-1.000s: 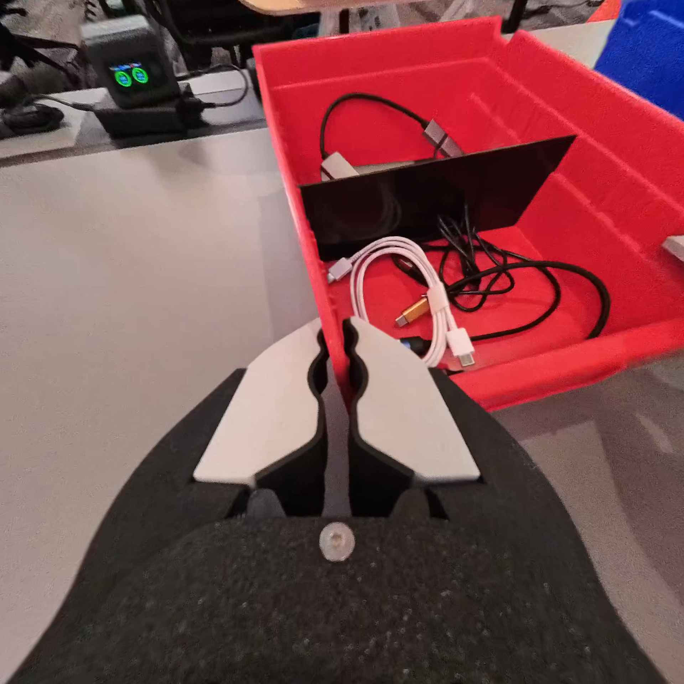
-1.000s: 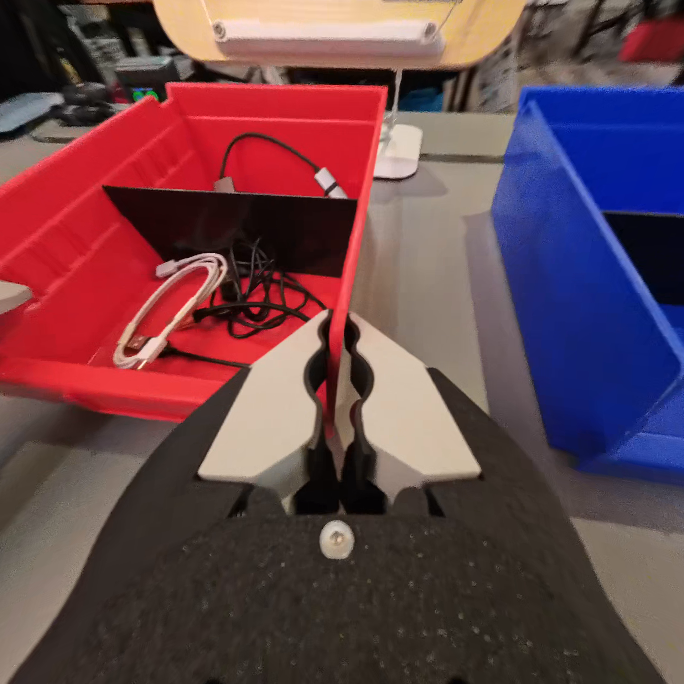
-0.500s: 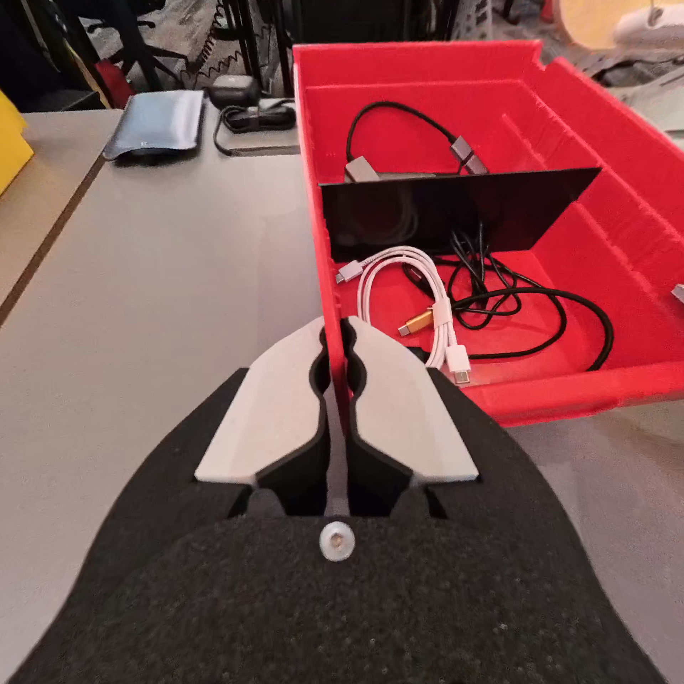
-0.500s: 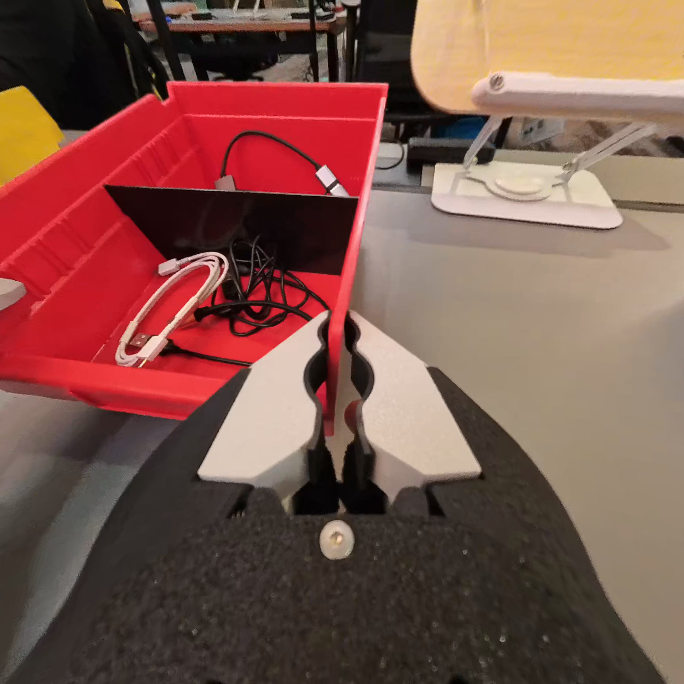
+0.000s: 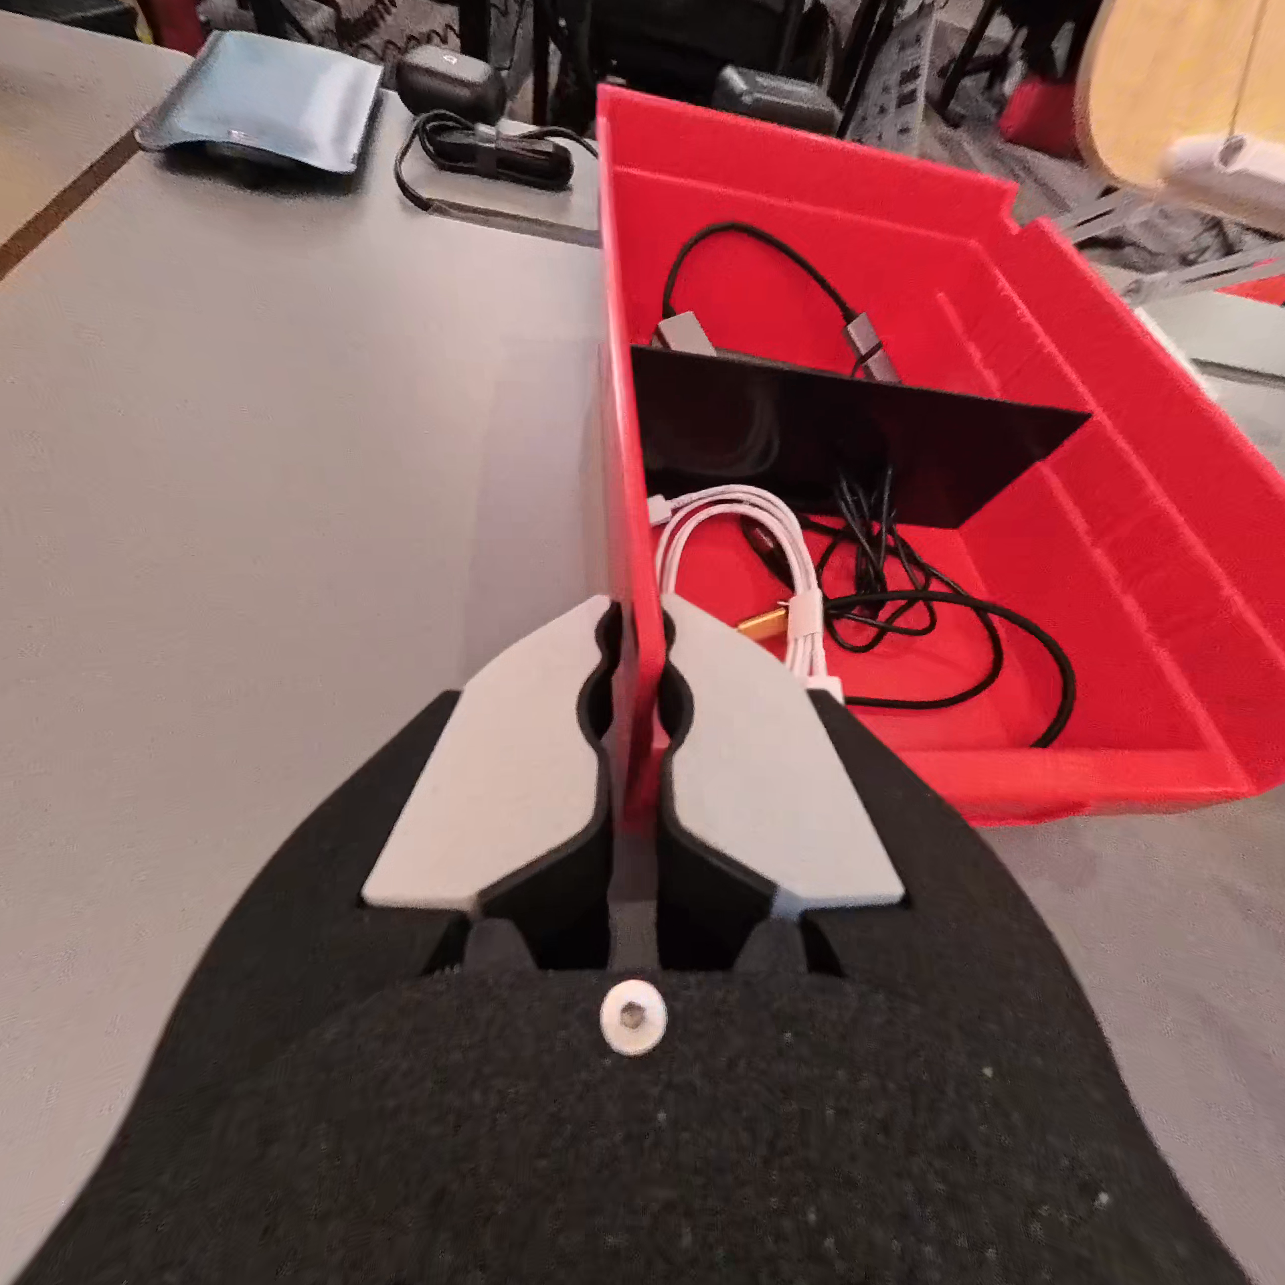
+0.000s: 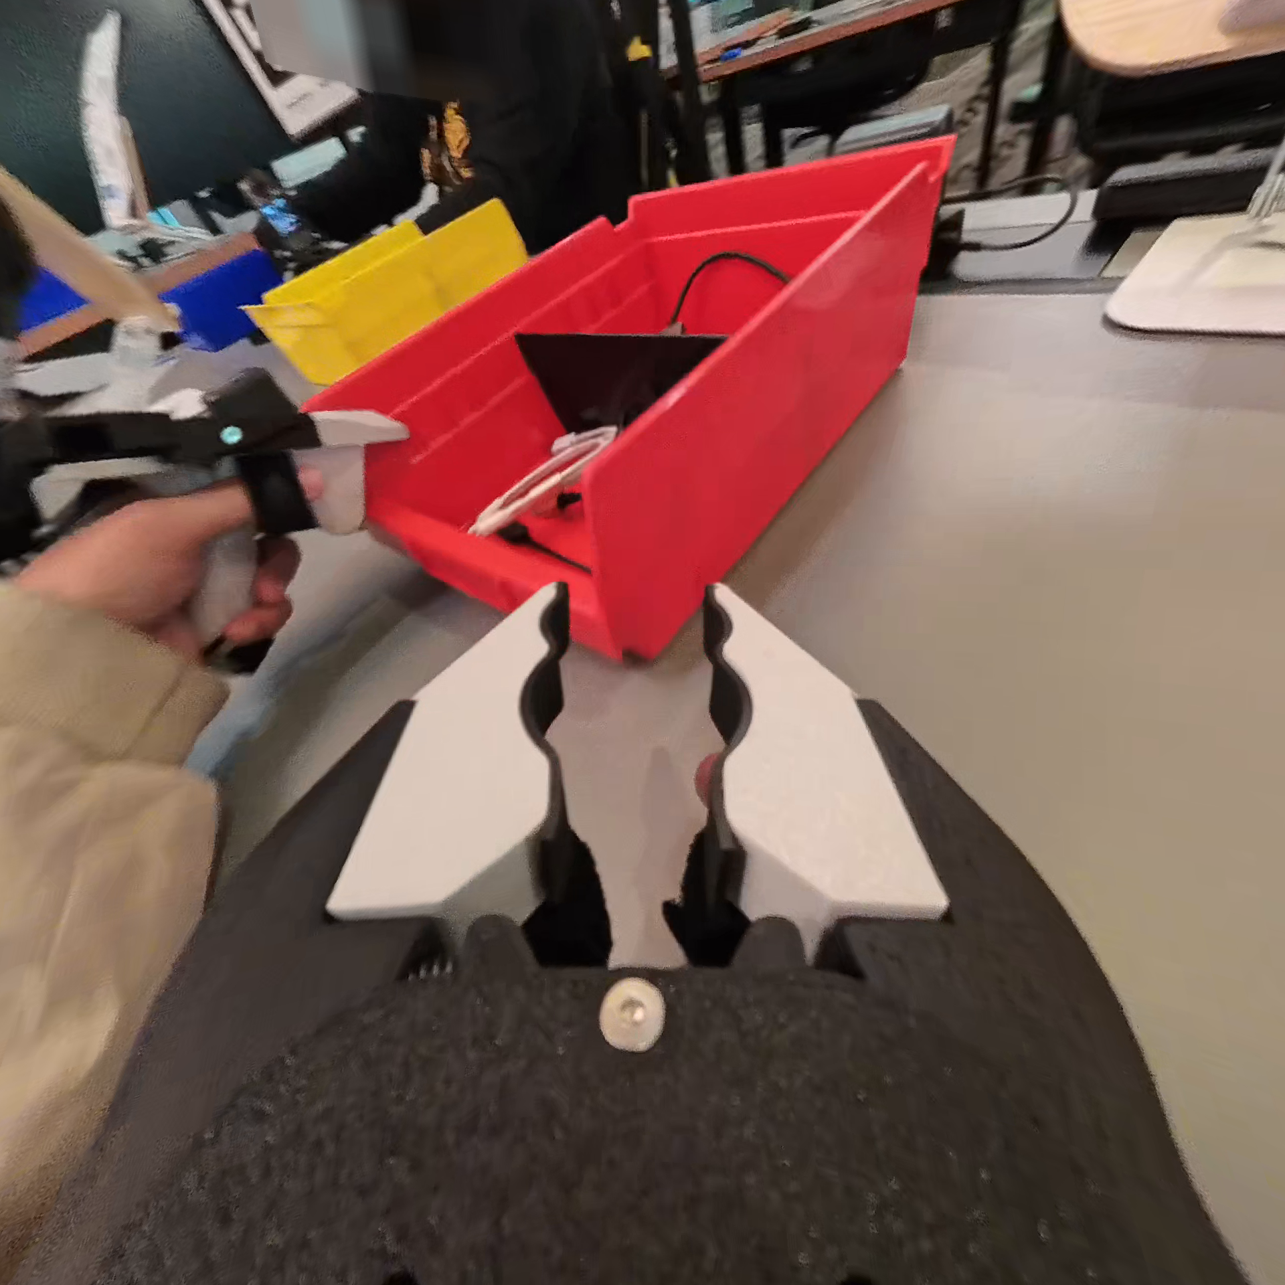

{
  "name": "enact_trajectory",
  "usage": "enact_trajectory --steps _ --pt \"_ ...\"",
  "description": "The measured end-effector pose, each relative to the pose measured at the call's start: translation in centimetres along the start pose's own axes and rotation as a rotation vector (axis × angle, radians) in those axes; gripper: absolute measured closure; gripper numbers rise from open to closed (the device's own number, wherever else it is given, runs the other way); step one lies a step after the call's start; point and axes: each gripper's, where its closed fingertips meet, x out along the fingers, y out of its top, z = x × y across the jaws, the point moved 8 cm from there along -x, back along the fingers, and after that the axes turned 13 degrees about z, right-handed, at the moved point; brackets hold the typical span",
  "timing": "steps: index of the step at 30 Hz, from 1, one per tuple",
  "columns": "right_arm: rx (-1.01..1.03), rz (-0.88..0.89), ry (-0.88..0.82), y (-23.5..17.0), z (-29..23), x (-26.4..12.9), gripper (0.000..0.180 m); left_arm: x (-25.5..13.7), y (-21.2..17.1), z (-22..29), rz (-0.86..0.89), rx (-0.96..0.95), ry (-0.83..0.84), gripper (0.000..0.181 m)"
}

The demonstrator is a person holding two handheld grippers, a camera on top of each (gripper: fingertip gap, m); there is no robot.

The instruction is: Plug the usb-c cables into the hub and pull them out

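A red bin (image 5: 1147, 445) sits on the grey table. In front of its black divider (image 5: 834, 431) lie a coiled white cable (image 5: 751, 535), tangled black cables (image 5: 904, 612) and a gold plug (image 5: 761, 624). Behind the divider lies a grey hub (image 5: 685, 334) with a black lead. My left gripper (image 5: 636, 612) is shut on the bin's left wall. My right gripper (image 6: 636, 598) is open and empty, just short of the bin's near right corner (image 6: 751, 445). The left gripper (image 6: 361, 455) also shows there, clamped on the far wall, and so does the white cable (image 6: 549, 473).
A blue-grey pouch (image 5: 271, 104) and a black charger with its cord (image 5: 487, 146) lie at the table's far left. A yellow bin (image 6: 389, 292) and a blue bin (image 6: 215, 299) stand behind the red one. A white stand base (image 6: 1203, 278) is at far right. Tip to tip, the grippers are about 25 centimetres apart. The left tips stand about 8 centimetres off the gold plug (image 5: 761, 624).
My right gripper has let go of the bin's right wall, opened and drawn back. The left gripper still clamps the left wall. The bin has turned in both views.
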Motion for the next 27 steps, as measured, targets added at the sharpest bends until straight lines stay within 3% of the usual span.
enact_trajectory --steps 5,8,10,13,16,20,27 --pt "-0.02 0.014 0.05 1.1 5.4 -9.2 0.127 -0.5 0.3 0.3 0.015 0.049 0.044 0.159" --pt "0.054 0.074 -0.029 3.1 10.4 -14.5 0.134 -2.5 1.8 1.0 0.07 0.003 0.104 0.145" --pt "0.109 0.165 -0.05 5.1 14.1 -18.2 0.135 -4.5 2.6 2.6 0.151 -0.058 0.122 0.146" --pt "0.1 0.247 -0.268 7.5 20.7 -23.8 0.138 -6.8 0.9 7.4 0.209 -0.109 0.042 0.153" --pt "-0.092 0.158 -0.523 8.1 26.3 -28.1 0.137 -7.1 -3.5 11.8 0.171 -0.047 -0.033 0.157" --pt "-0.203 0.009 -0.683 7.0 30.2 -30.4 0.13 -5.6 -5.1 14.3 -0.007 0.011 -0.166 0.15" --pt "-0.093 0.043 -0.585 6.4 28.4 -28.7 0.128 -4.5 -5.1 13.9 0.001 0.12 -0.16 0.151"
